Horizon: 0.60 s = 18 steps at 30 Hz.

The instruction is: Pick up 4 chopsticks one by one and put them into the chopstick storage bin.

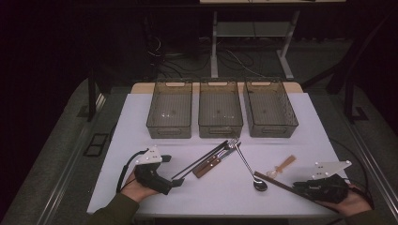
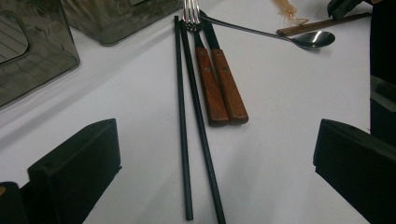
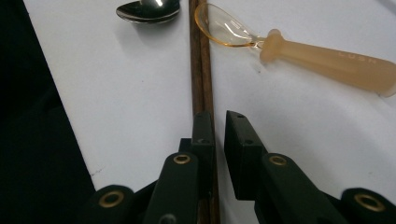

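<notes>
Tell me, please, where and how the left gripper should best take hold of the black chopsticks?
Grip the black chopsticks at their near ends, coming from above with the open left gripper astride both. They lie flat, side by side; farther up, the wooden handles crowd their right side.

Black chopsticks [image 2: 187, 140], brown chopsticks [image 3: 201, 70] — translucent orange spoon [image 3: 299, 49] on white table [image 1: 211, 197].
</notes>
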Each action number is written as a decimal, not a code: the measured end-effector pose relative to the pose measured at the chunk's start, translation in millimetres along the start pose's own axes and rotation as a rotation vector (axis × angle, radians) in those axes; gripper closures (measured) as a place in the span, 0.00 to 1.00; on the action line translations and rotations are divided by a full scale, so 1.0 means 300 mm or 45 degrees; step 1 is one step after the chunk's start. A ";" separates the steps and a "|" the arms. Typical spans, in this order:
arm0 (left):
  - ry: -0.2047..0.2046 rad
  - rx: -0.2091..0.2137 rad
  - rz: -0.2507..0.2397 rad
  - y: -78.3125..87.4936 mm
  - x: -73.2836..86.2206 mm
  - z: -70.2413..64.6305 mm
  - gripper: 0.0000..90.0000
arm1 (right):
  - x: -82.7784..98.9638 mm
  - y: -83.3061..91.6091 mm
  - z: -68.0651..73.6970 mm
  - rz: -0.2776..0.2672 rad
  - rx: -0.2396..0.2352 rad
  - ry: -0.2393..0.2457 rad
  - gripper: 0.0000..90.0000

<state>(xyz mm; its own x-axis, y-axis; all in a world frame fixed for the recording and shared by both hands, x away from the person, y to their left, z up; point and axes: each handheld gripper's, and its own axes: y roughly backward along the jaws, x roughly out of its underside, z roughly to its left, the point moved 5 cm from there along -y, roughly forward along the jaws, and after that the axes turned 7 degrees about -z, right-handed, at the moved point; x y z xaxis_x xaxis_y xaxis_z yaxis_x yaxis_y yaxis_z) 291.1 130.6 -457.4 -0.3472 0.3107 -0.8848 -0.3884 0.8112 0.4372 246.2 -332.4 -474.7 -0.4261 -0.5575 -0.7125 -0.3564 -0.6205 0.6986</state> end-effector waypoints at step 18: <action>-0.003 0.000 -0.003 0.001 -0.001 0.001 0.00 | 0.000 -0.001 0.036 0.016 -0.014 0.045 0.91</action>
<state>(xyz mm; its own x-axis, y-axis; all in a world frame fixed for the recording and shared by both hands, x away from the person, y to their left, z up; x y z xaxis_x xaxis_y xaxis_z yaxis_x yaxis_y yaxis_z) 291.4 130.9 -457.2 -0.3445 0.3097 -0.8862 -0.3893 0.8118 0.4351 237.3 -326.2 -474.3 -0.4006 -0.5847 -0.7055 -0.3417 -0.6191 0.7071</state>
